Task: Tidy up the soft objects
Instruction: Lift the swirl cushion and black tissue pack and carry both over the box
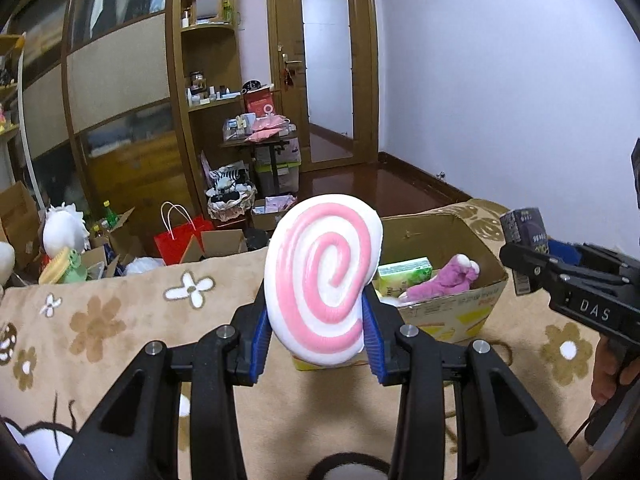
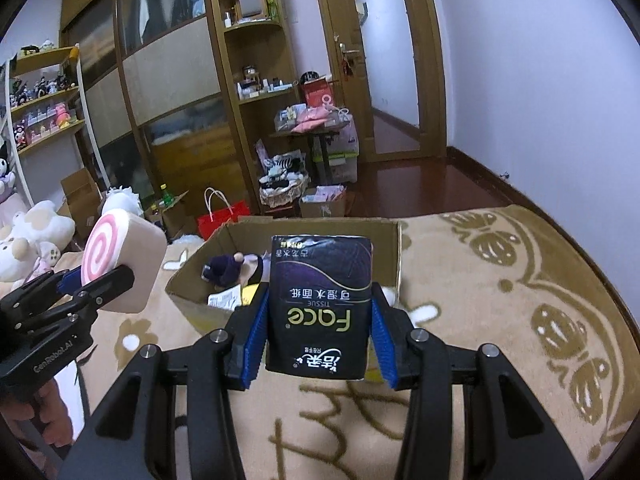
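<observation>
Above the blanket [image 1: 120, 320], before the box [image 1: 452, 304]:
Left tool [image 1: 316, 312]: clamped on swirl cushion [image 1: 324, 276], held upright.
Right tool [image 2: 318, 320]: clamped on tissue pack [image 2: 320, 304], print upside down.
Box: holds purple plush [image 1: 444, 280], green pack [image 1: 404, 272].

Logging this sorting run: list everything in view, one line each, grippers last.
swirl cushion: 1, white with pink spiral, held in left gripper
tissue pack: 1, black, held in right gripper
cardboard box: 1, brown, open, on blanket ahead
plush toy: 1, purple-pink, inside box
green tissue pack: 1, green, inside box
blanket: 1, beige with flowers, underneath
gift bag: 1, red, on floor beyond blanket
plush pile: several, white, far left
door: 1, wooden, back wall
left gripper: shut on cushion
right gripper: shut on tissue pack
</observation>
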The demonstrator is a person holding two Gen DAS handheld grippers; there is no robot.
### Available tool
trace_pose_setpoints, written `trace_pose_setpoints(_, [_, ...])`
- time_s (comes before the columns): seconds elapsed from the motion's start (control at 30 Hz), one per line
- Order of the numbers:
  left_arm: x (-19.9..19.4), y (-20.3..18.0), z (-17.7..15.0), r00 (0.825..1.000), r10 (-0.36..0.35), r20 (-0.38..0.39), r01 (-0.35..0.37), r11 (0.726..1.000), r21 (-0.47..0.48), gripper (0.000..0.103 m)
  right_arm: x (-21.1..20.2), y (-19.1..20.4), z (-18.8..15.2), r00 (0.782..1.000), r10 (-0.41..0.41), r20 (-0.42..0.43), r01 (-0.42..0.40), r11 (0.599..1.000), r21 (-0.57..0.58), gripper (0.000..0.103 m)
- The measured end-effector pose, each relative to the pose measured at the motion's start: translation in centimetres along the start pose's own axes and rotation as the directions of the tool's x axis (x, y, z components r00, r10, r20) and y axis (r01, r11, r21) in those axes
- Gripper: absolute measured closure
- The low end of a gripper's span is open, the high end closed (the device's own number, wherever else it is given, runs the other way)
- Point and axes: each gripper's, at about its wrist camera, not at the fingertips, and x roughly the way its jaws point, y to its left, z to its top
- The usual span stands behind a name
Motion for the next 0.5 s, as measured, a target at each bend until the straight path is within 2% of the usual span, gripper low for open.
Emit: trace_pose_setpoints(0.5, [2.3,-0.2,4.9,0.999,-0.017,0.039,0.016,1.000,0.017,0.065,1.5,0.2,2.3,0.999,-0.013,0.032,0.015,0.999,-0.038,0.054])
